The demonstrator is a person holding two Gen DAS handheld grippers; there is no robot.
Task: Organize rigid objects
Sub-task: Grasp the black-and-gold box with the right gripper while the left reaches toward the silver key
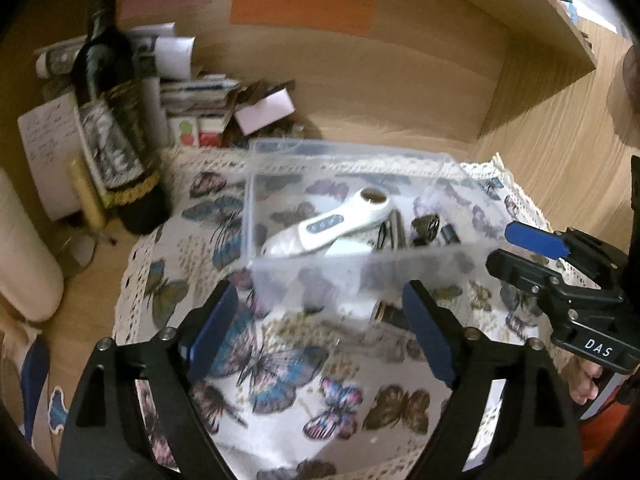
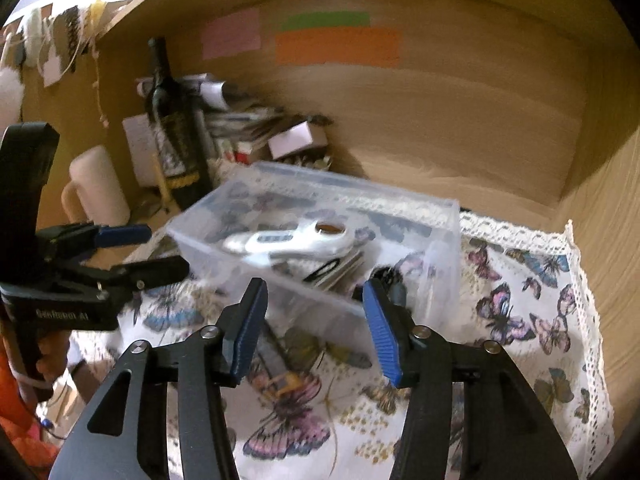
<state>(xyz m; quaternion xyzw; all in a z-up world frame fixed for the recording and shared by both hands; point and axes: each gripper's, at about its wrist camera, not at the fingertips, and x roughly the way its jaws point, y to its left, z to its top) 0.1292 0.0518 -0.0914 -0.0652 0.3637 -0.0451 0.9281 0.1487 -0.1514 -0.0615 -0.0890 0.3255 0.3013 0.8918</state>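
Observation:
A clear plastic box (image 1: 280,152) stands on a butterfly-print cloth (image 1: 280,380); it also shows in the right wrist view (image 2: 440,216). In it lie a white handheld device with a round lens (image 1: 332,224) (image 2: 296,240), a dark clip (image 1: 390,232) and small black parts (image 1: 428,226). My left gripper (image 1: 320,328) is open and empty just in front of the box. My right gripper (image 2: 316,320) is open and empty at the box's near wall; it shows at the right of the left wrist view (image 1: 516,248).
A dark wine bottle (image 1: 116,128) stands left of the box, with papers and small cartons (image 1: 224,108) behind it and a white cylinder (image 1: 24,260) at far left. Wooden shelf walls (image 1: 400,80) close the back and right. Coloured notes (image 1: 300,8) stick on the back wall.

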